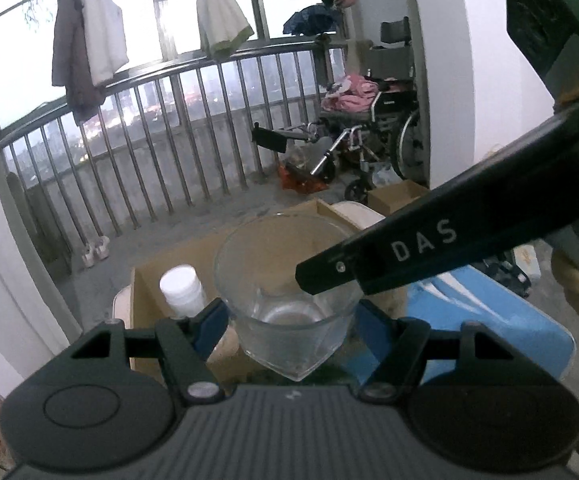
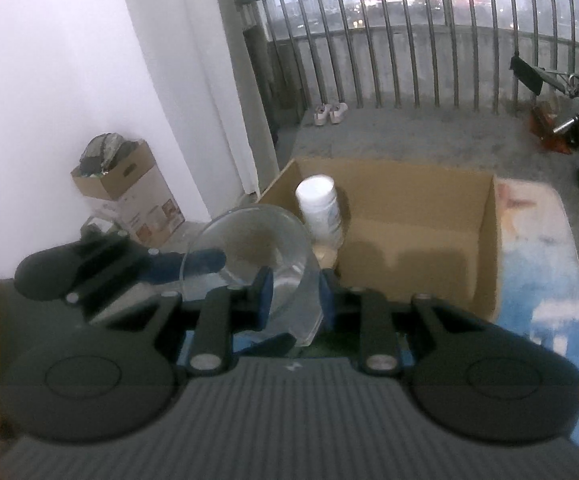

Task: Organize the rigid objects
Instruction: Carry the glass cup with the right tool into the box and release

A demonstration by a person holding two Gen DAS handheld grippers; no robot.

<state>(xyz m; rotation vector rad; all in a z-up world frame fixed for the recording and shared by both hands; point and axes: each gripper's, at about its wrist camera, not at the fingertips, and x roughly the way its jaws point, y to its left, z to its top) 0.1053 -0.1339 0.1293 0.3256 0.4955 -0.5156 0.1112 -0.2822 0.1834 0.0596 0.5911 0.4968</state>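
My left gripper point(image 1: 291, 320) is black with blue pads, and the same goes for my right gripper point(image 2: 294, 294). The glass cup point(image 1: 289, 300) between the pads is clear and colourless. Behind it, the cardboard box point(image 2: 409, 216) is plain brown, and the bottle point(image 2: 321, 212) standing in it is white with a white cap. The mat point(image 2: 545, 264) under the box is light blue with white patches and a reddish patch. The shoes point(image 2: 330, 113) by the grey railing point(image 2: 409, 40) are pale pink and white.
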